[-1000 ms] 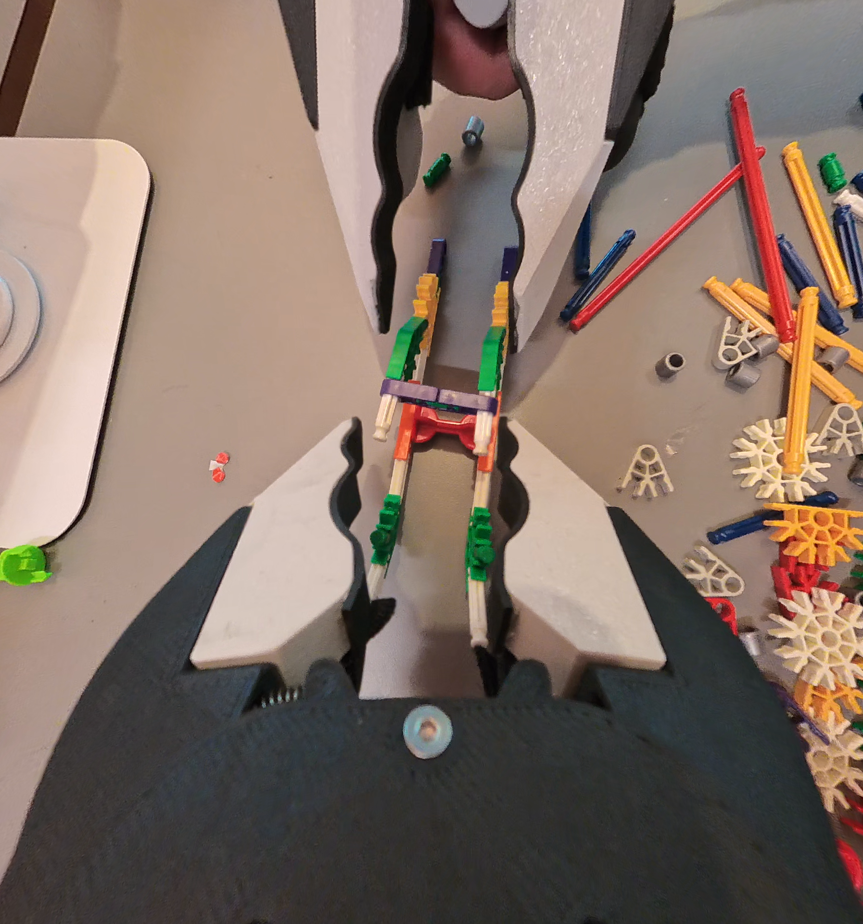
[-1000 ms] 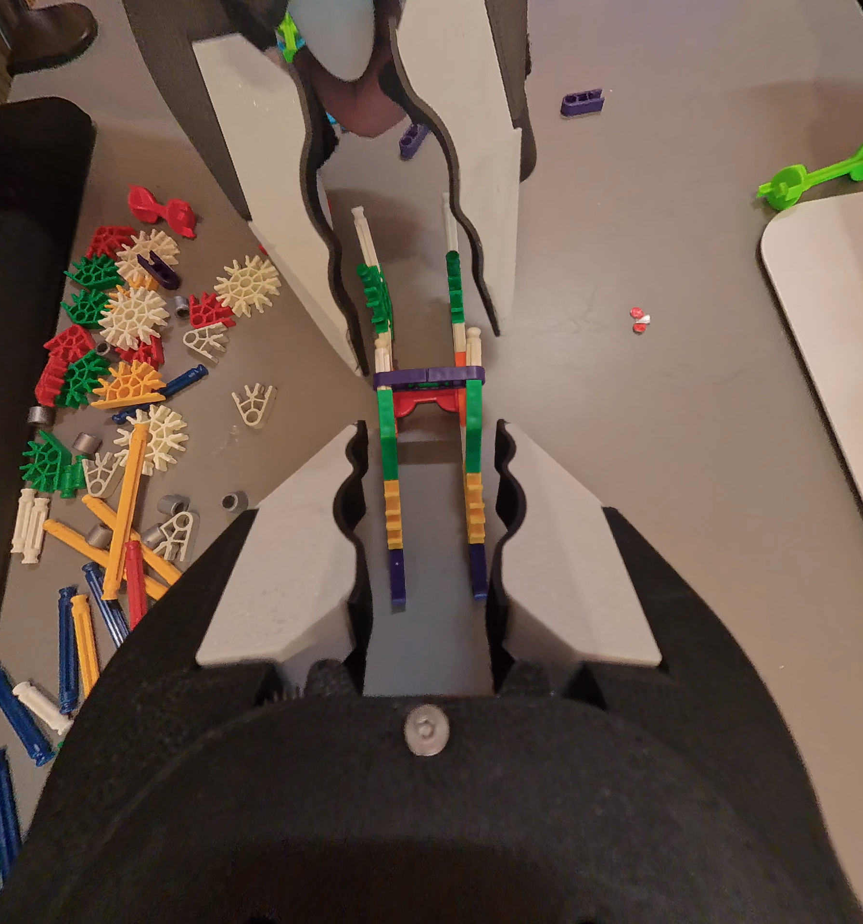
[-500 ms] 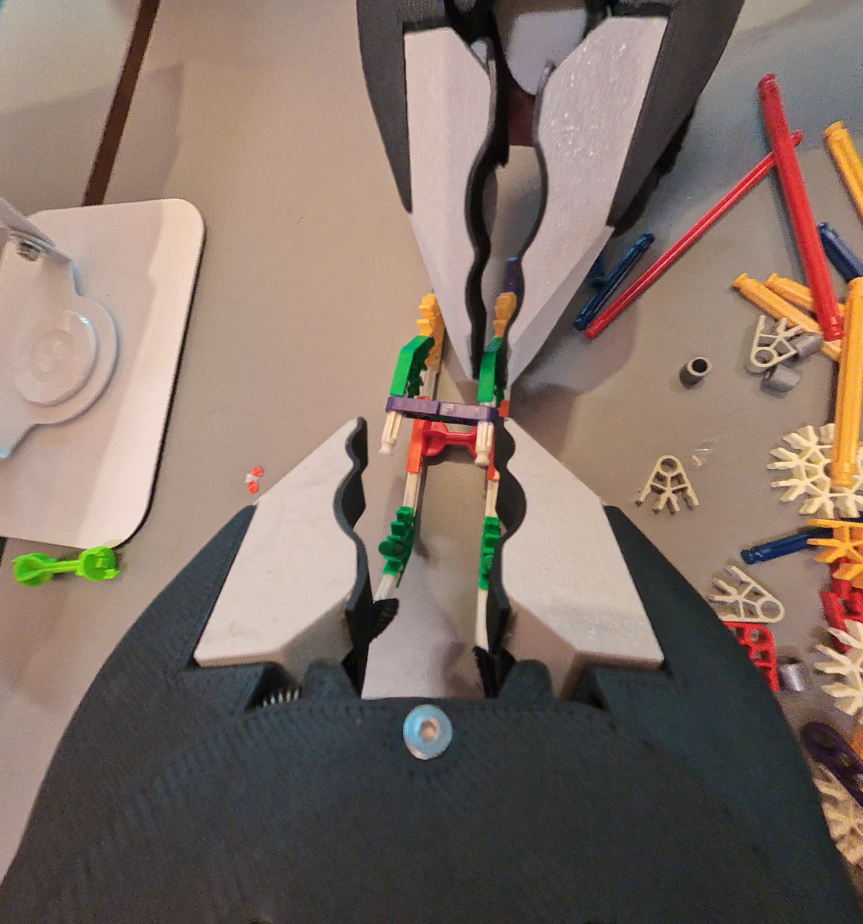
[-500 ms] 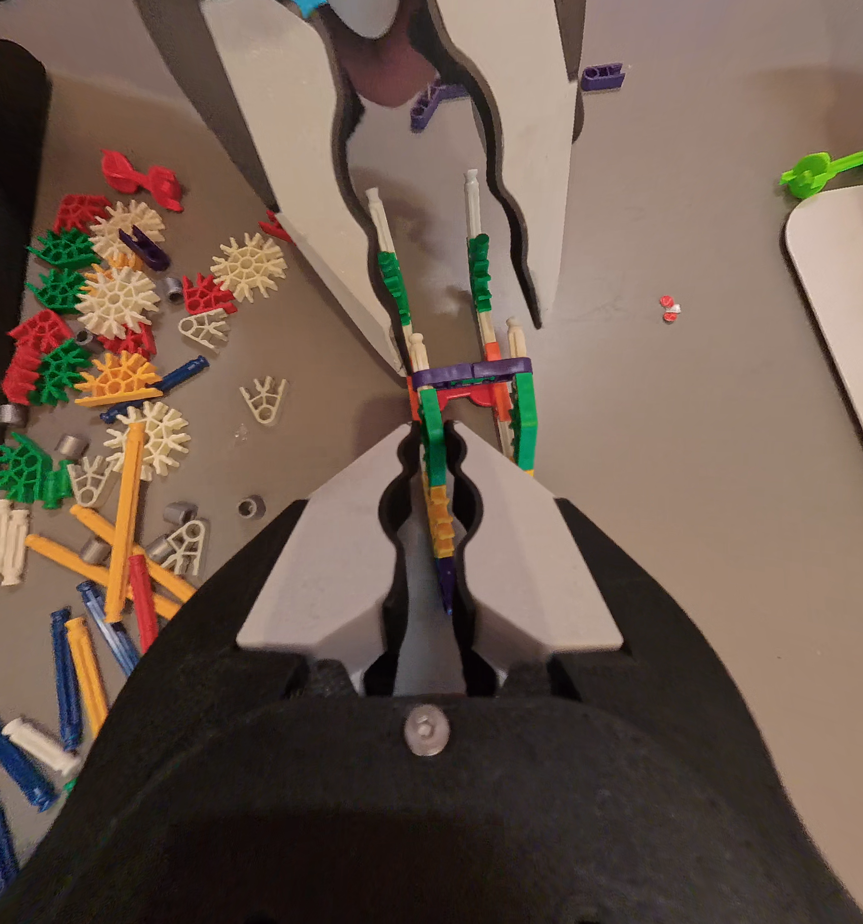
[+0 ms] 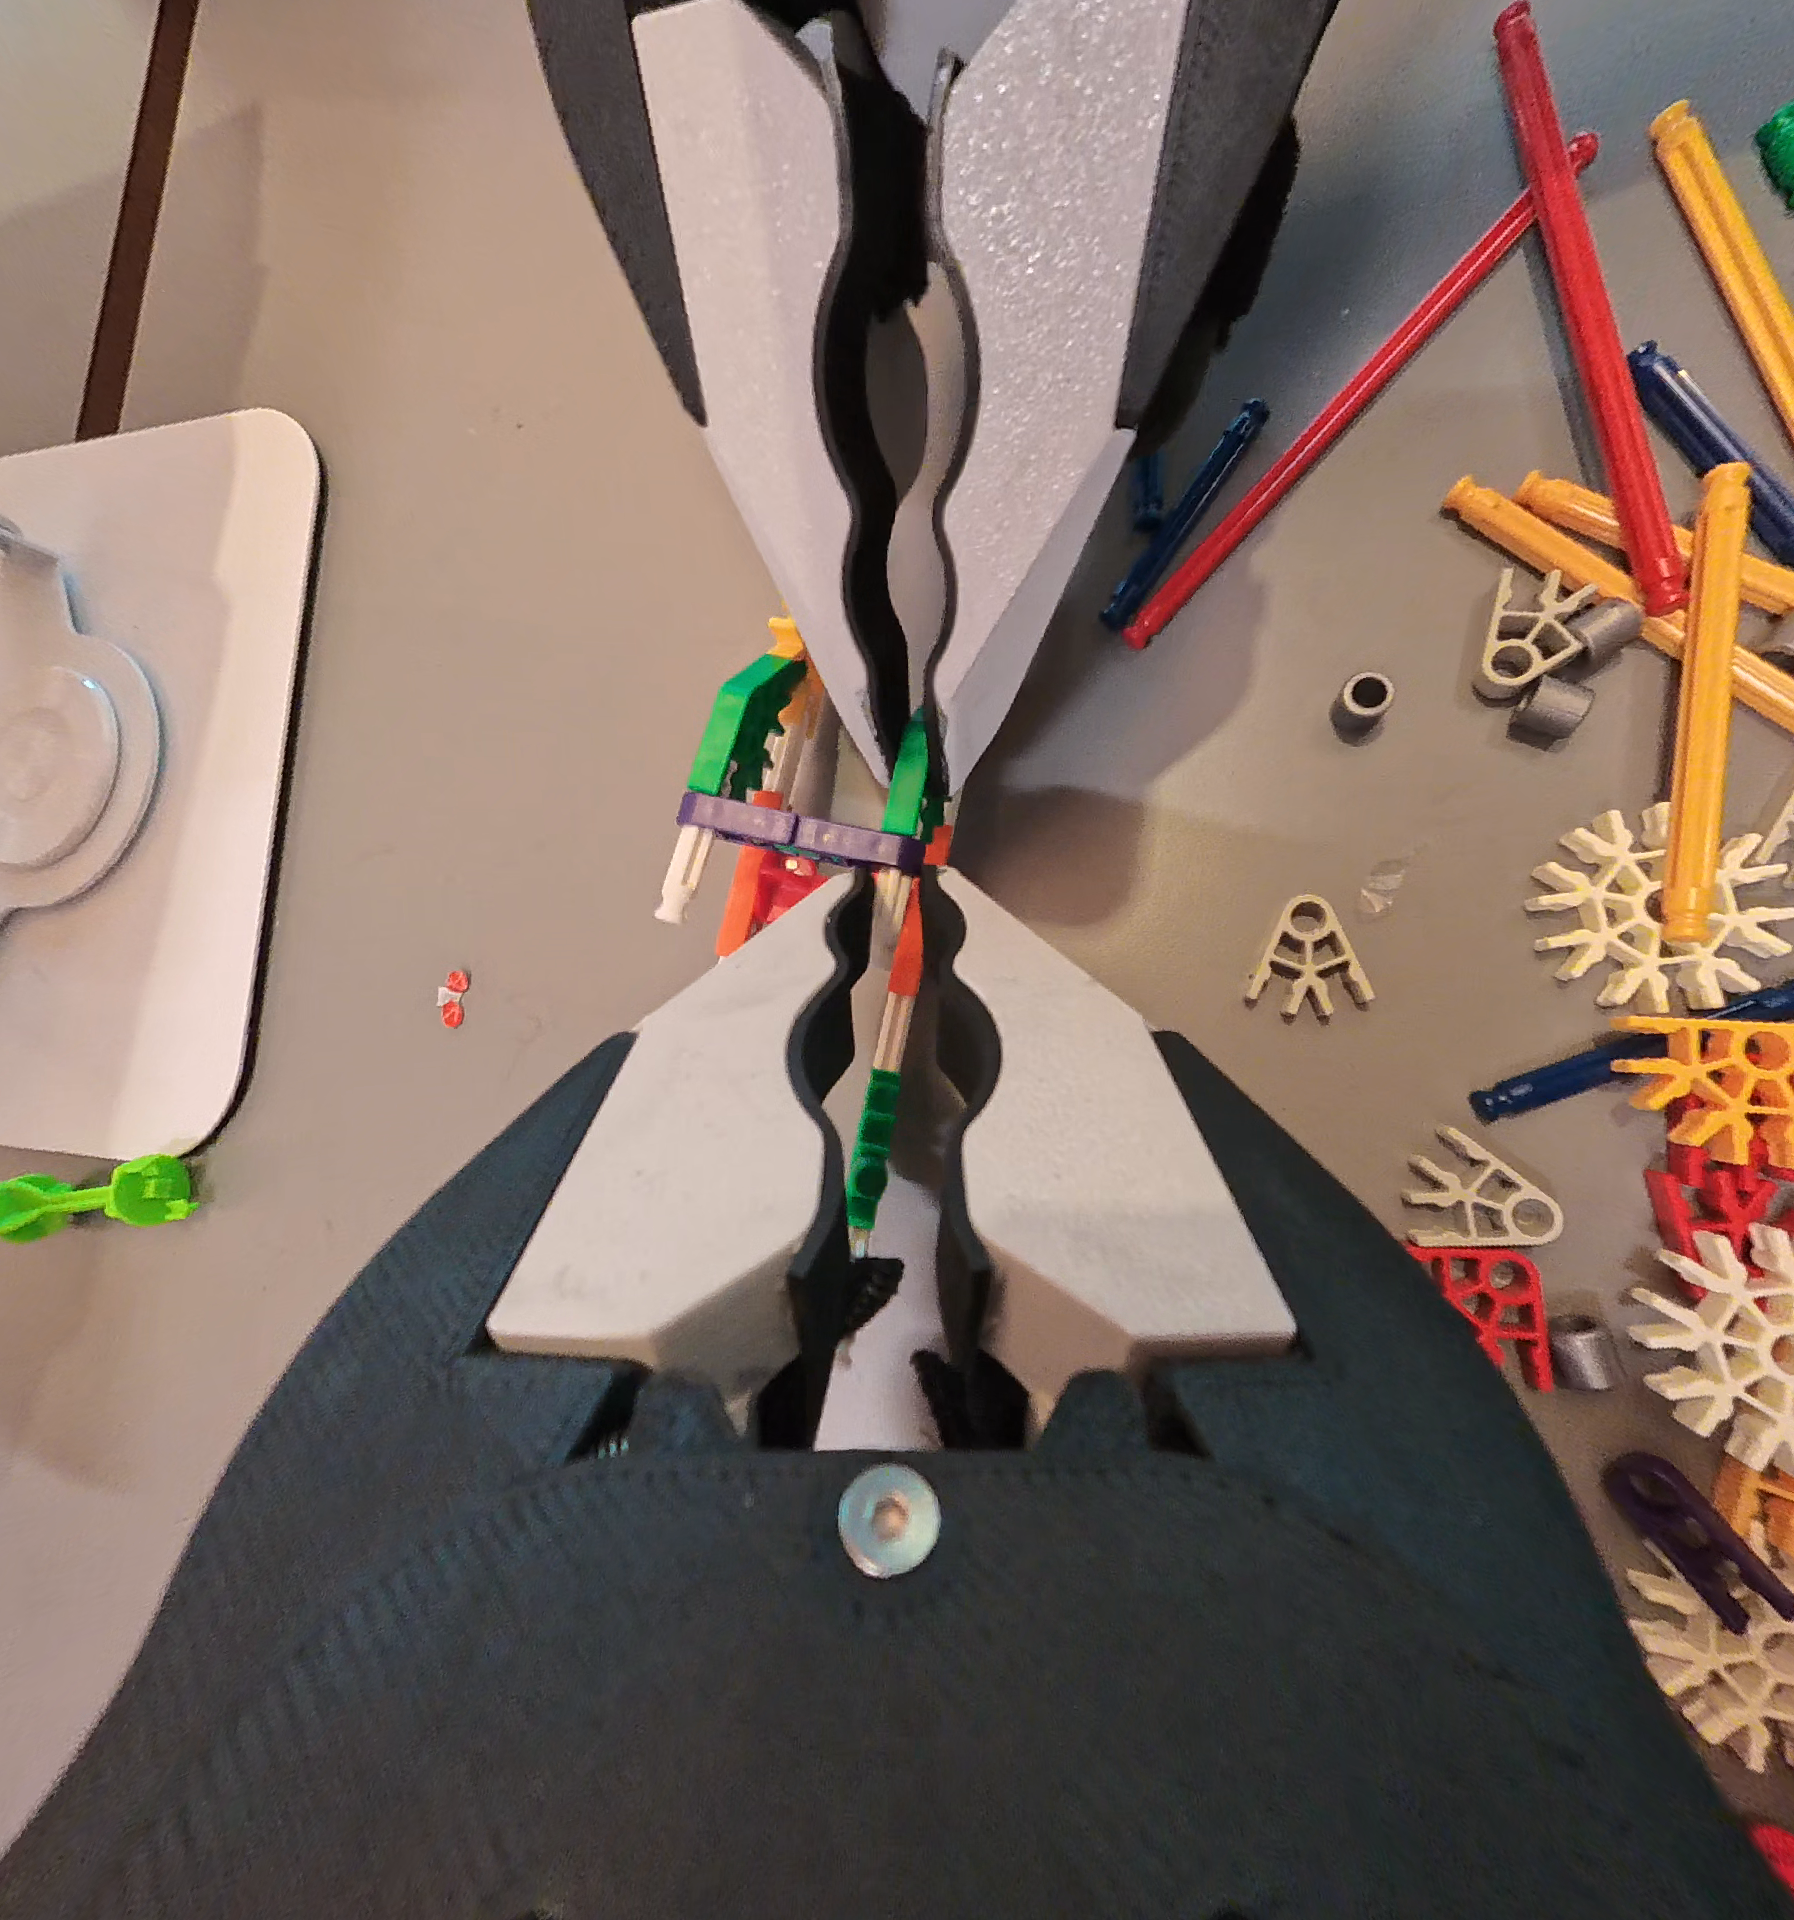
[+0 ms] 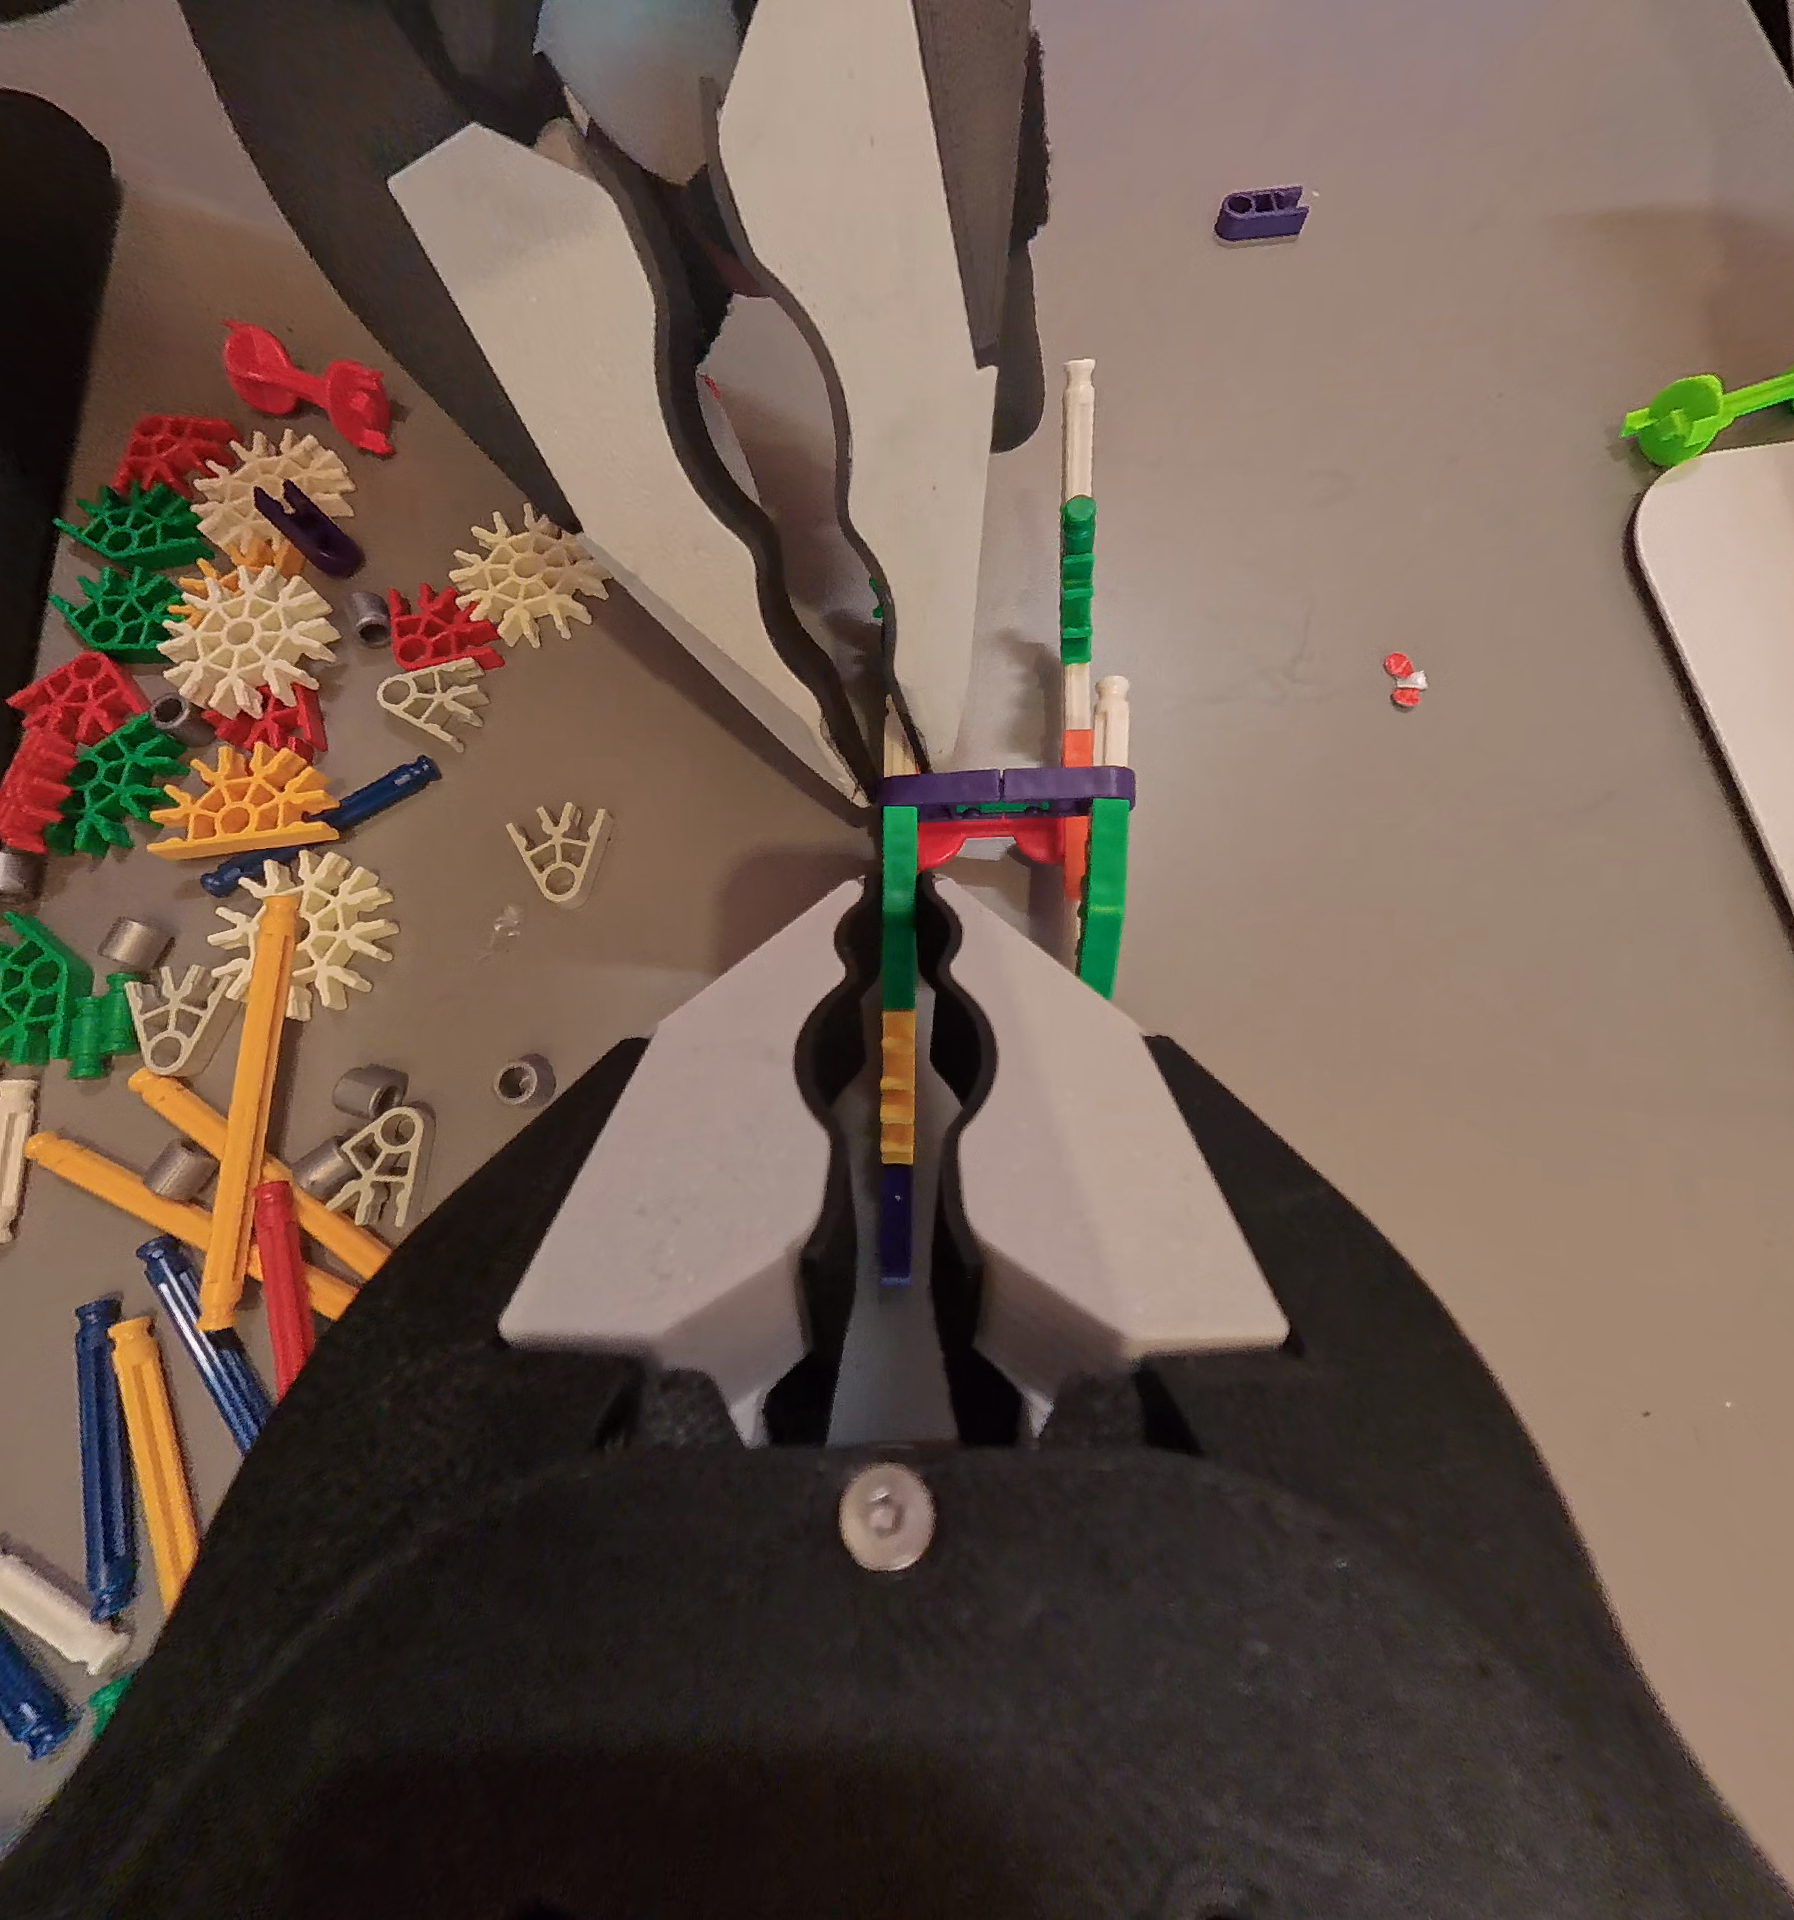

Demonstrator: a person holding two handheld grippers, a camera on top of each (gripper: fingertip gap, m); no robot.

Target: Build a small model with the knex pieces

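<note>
A small rod-and-connector frame [image 5: 799, 831] has two parallel rails joined by a purple crossbar and a red connector. It also shows in the right wrist view [image 6: 1007, 784]. My left gripper [image 5: 898, 894] is shut on one rail's white, orange and green end. My right gripper [image 6: 898, 894] faces it and is shut on the same rail's green, yellow and dark blue end. The two sets of fingertips almost meet at the crossbar. The right gripper [image 5: 919, 748] shows at the top of the left wrist view, and the left gripper [image 6: 888, 758] at the top of the right wrist view. The other rail [image 6: 1080, 582] sticks out free to the side.
Loose rods and snowflake connectors [image 5: 1703, 935] lie piled on the grey table; the same pile [image 6: 249, 727] shows in the right wrist view. A white board [image 5: 145, 779] holding a clear disc lies opposite, with a lime green piece [image 5: 93, 1195] at its corner. A purple clip [image 6: 1262, 213] lies apart. Less than 4 cm separates the two grippers' tips. The purple clip [image 6: 1262, 213] is about 20 cm from my left fingertips.
Both grippers were open around the frame. The right one shut on one rail first, then the left one shut on the same rail's other end. The frame has shifted sideways.
</note>
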